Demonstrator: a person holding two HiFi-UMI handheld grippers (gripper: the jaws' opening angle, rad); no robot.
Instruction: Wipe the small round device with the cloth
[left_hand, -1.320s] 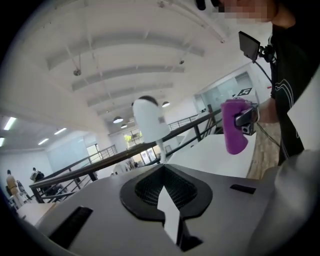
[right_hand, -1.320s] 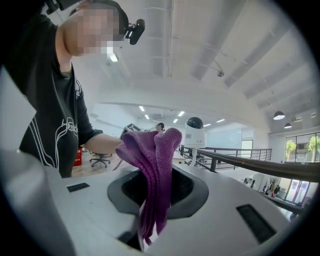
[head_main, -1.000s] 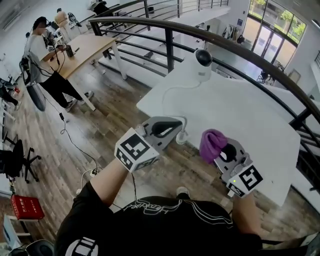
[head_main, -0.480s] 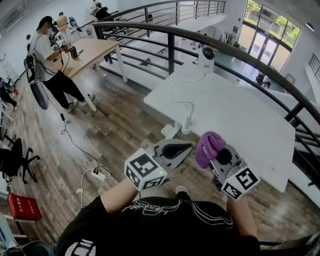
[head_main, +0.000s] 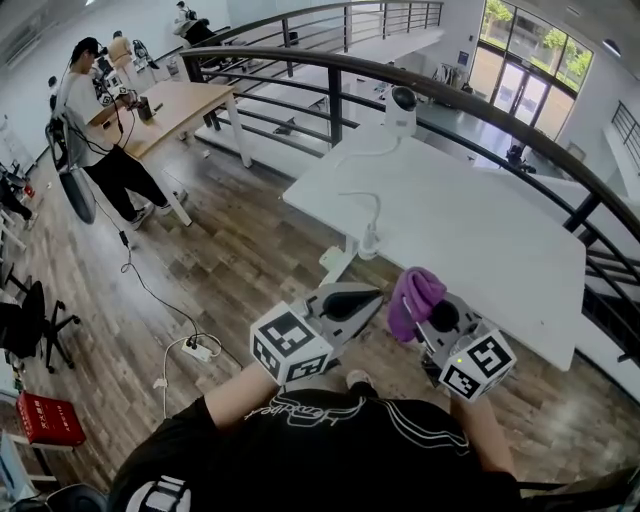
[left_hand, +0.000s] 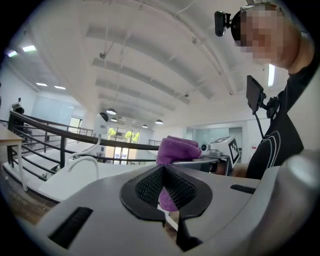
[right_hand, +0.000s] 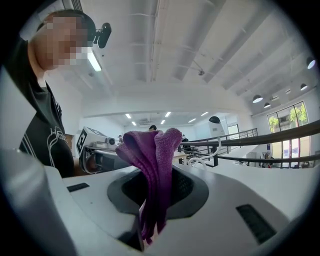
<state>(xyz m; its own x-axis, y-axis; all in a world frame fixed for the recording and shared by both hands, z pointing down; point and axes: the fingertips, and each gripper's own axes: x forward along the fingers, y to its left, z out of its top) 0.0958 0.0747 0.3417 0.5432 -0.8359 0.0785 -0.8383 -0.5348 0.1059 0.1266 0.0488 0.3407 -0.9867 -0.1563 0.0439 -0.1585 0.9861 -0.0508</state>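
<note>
Wooden floor (head_main: 230, 260) across the left and near side. White tabletop (head_main: 480, 230) to the right, broad and bare through its middle, with open room from near edge to far corner. Dark curved railing (head_main: 480, 100) just beyond the far edge. Left claw (head_main: 352, 298) pressed fully together on nothing, held level over the floor just near of the tabletop's near-left edge. Right claw (head_main: 432, 318) just beside it, pinched tight on the purple cloth (head_main: 415, 295). Small round device (head_main: 401, 108) at the far corner of the tabletop, close under the railing and well apart from both claws. Upright on its white base, long axis vertical, dark rounded head on top; facing direction unclear. Cloth bunched, long axis upright, folds rising above the pads and ends hanging below. Thin white cable (head_main: 365, 200) arching from the device toward the near-left edge.
</note>
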